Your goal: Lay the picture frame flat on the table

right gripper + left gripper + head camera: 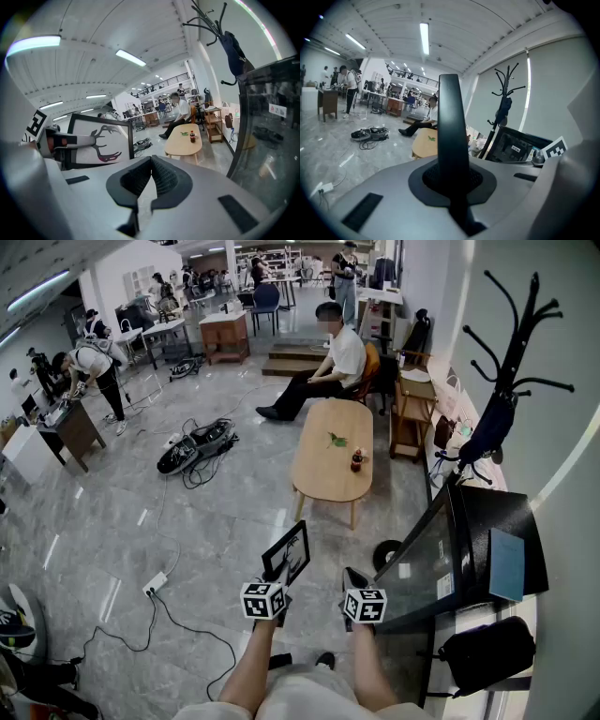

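The picture frame (288,555) is in the air, not on any surface. The left hand-held gripper (277,584) carries it over the floor (187,521), well short of the oval wooden tabletop (323,474) that stands farther off. In the left gripper view the frame's dark edge rises straight up between the jaws, which are clenched on it. The frame is pinched by its rim and held roughly upright, its deer-antler picture facing right. Gripping the rim rather than the face probably keeps the glass clear and leaves the lower edge free to meet the wood first.

The right hand-held gripper (354,579) rides just to the right of the frame and apart from it. Its jaws are pressed together with nothing between them. It seems to be held in reserve, ready to steady the far rim while the frame is tipped down.

A small bottle (356,461) and a green sprig (337,440) stand on the right and far parts of the tabletop, and a seated person (328,362) is at its far end. The bare near-left part therefore looks the likeliest landing place. The task seems to be in its approach stage.
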Action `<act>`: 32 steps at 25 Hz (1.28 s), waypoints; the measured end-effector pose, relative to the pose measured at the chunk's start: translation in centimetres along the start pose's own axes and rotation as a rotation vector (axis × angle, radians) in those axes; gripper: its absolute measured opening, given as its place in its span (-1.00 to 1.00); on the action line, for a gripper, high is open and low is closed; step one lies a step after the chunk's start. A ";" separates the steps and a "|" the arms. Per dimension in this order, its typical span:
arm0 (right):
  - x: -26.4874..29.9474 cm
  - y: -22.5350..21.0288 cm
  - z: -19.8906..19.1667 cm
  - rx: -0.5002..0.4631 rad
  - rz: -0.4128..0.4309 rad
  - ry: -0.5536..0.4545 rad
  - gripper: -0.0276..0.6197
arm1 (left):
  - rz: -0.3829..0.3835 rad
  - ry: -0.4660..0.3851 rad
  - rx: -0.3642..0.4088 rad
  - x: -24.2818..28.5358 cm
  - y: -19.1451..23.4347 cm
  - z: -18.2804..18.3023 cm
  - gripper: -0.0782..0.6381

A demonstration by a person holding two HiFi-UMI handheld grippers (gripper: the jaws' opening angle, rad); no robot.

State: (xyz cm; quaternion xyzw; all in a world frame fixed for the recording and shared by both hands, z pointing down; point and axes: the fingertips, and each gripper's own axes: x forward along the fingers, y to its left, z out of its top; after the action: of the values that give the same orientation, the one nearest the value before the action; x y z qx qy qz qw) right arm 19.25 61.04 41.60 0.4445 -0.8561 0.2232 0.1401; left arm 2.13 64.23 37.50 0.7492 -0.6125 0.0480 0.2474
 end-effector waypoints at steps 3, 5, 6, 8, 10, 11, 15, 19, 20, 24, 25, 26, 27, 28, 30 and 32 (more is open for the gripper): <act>2.2 -1.7 2.1 0.034 -0.006 0.002 -0.81 | 0.101 -0.034 -0.006 2.1 1.4 2.3 -0.70; 2.6 -2.7 3.7 0.070 -0.020 -0.012 -0.81 | 0.140 -0.069 -0.039 2.3 1.1 3.3 -0.70; 2.3 -3.0 4.1 0.087 -0.027 -0.024 -0.81 | 0.150 -0.081 -0.051 2.0 0.7 3.3 -0.70; 1.2 -3.1 4.0 0.103 -0.038 -0.043 -0.81 | 0.153 -0.075 -0.044 1.3 -0.3 2.4 -0.70; 0.5 -2.8 3.1 0.074 -0.036 -0.035 -0.81 | 0.135 -0.050 -0.004 0.8 -1.1 1.3 -0.70; 0.3 -2.7 2.5 0.051 -0.032 -0.023 -0.81 | 0.127 -0.040 0.021 0.4 -1.3 1.0 -0.70; 0.4 -2.9 2.2 0.016 -0.023 -0.008 -0.81 | 0.143 -0.040 0.086 -0.7 -0.9 1.5 -0.70; 0.5 -3.6 3.4 0.012 -0.028 -0.036 -0.81 | 0.157 -0.042 0.101 -0.3 -0.7 1.5 -0.70; 0.7 -3.5 3.6 0.003 -0.022 -0.036 -0.81 | 0.156 -0.045 0.099 -0.1 -0.5 1.6 -0.70; 2.0 -3.3 4.3 -0.012 0.016 -0.036 -0.81 | 0.160 -0.063 0.072 1.8 0.7 2.4 -0.70; 2.2 -3.3 4.5 -0.004 0.037 -0.046 -0.81 | 0.153 -0.074 0.068 2.4 0.7 2.7 -0.70; 2.4 -3.2 4.7 0.000 0.063 -0.058 -0.81 | 0.138 -0.087 0.067 3.0 0.5 3.0 -0.70; 2.7 -3.1 4.8 -0.001 0.085 -0.066 -0.81 | 0.117 -0.098 0.073 3.7 0.2 3.3 -0.70; 3.0 -3.2 4.7 -0.007 0.097 -0.066 -0.81 | 0.096 -0.104 0.082 4.5 -0.1 3.8 -0.70; 3.9 -3.6 4.8 -0.016 0.098 -0.060 -0.81 | 0.078 -0.108 0.098 6.0 0.1 4.9 -0.70; 4.9 -3.9 5.5 -0.012 0.090 -0.061 -0.81 | 0.071 -0.108 0.103 7.3 0.9 6.0 -0.70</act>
State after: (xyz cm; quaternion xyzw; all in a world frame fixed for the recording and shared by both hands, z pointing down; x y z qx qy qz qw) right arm 19.44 52.80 39.99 0.4111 -0.8806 0.2104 0.1063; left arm 1.71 55.00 35.26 0.7402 -0.6480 0.0477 0.1733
